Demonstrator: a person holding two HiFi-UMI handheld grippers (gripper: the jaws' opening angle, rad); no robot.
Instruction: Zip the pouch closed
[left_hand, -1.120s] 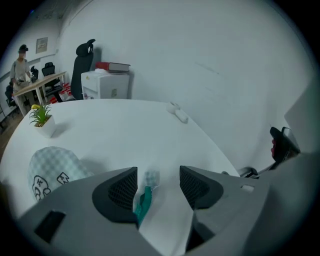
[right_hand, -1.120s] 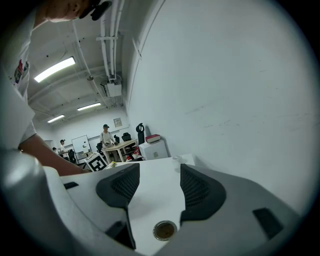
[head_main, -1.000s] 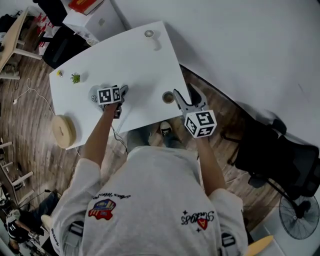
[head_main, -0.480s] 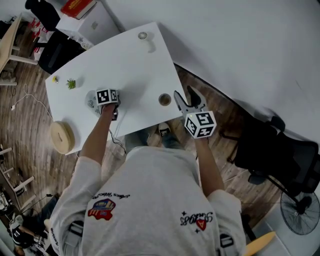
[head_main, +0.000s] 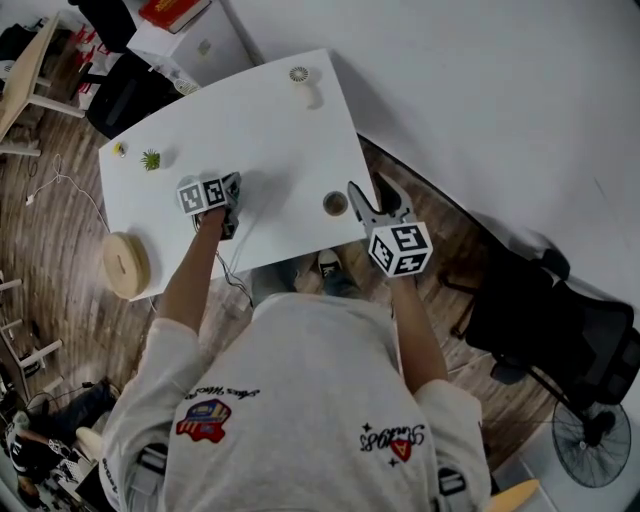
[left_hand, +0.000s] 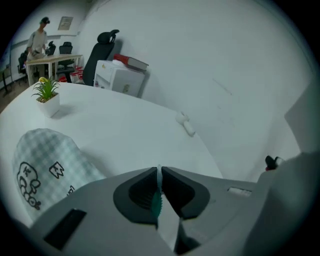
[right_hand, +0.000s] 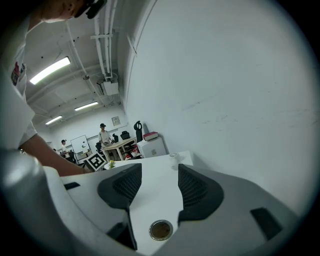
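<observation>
the white table (head_main: 290, 140) carries everything. the pouch (left_hand: 45, 160) lies flat on it, just off to the left of the left hand-held gripper (left_hand: 159, 172) and close by its jaws. it's soft, pale checked fabric with a little cartoon print and a rounded end. it looks light and floppy to me, so i'd bet it slides or bunches up on that smooth top if you drag the zip with nothing pinning it down. best hold imo: the zip pull with one side, the fabric end next to the zip with the other, not the puffy middle.

the left jaws are closing, all but together on a thin teal-and-white tab (left_hand: 158, 200). i'm guessing that's the pull, though i can't see where it joins the pouch. the right hand-held gripper (right_hand: 160, 177) is well apart from the pouch, jaws spread but closing a little. nothing's between them, just bare table and a round metal-rimmed hole (right_hand: 161, 229).

vs a second ago: the left jaws were wide open, and in the head view the pouch showed clear beside the left marker cube. now the cube covers most of it. the right one hasn't really budged.
</observation>
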